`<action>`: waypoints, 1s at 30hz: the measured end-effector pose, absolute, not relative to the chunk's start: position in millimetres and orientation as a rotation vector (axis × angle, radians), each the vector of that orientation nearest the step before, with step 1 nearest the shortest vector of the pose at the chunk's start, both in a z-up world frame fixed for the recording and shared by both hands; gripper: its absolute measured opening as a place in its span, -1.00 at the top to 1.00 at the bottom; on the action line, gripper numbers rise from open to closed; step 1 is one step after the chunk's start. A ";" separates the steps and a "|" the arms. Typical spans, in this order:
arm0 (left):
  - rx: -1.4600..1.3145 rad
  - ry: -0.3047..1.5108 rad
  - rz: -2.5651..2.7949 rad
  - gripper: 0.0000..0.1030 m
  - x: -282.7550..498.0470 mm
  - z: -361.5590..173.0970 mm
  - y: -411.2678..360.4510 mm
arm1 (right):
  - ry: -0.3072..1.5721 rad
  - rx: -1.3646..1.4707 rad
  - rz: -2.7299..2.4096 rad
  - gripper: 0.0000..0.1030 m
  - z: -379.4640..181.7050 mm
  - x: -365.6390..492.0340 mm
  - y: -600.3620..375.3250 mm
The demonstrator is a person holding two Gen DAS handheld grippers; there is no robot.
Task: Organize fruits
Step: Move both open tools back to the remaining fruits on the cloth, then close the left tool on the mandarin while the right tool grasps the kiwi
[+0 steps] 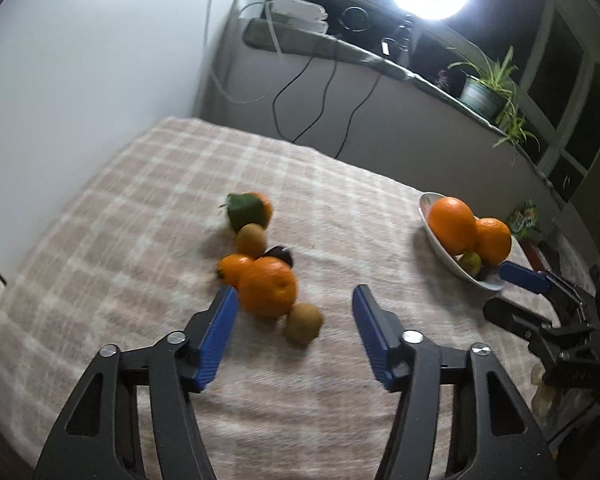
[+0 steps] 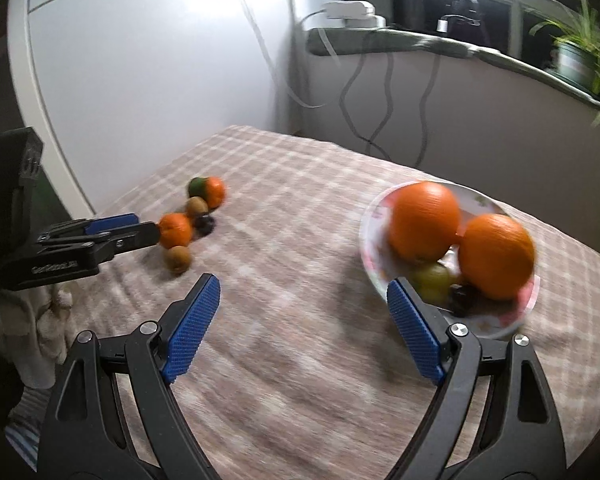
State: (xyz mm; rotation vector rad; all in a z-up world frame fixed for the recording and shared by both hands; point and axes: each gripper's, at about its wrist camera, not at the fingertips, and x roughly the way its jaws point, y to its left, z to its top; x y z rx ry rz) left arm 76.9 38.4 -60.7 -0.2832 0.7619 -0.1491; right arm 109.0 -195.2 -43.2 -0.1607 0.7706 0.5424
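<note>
The left hand-held gripper (image 1: 294, 300) is wide open and holds nothing; a big orange (image 1: 267, 287) and a kiwi (image 1: 303, 323) lie between its fingers on the checked desk (image 1: 148, 200). More fruit clusters at 11 o'clock of them. The right hand-held gripper (image 2: 304, 294) also gapes empty, its right finger at the plate (image 2: 370, 220), which carries two oranges (image 2: 424, 220) at 2 o'clock.

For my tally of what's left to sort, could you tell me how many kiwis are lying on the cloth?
2. One kiwi lies nearest the left gripper, beside the big orange; the other kiwi sits behind it, against the green fruit. More may be hidden.
</note>
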 end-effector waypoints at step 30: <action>-0.410 0.855 -0.208 0.12 109.8 -79.2 56.3 | 0.924 -0.339 0.841 0.08 -92.9 128.9 -78.2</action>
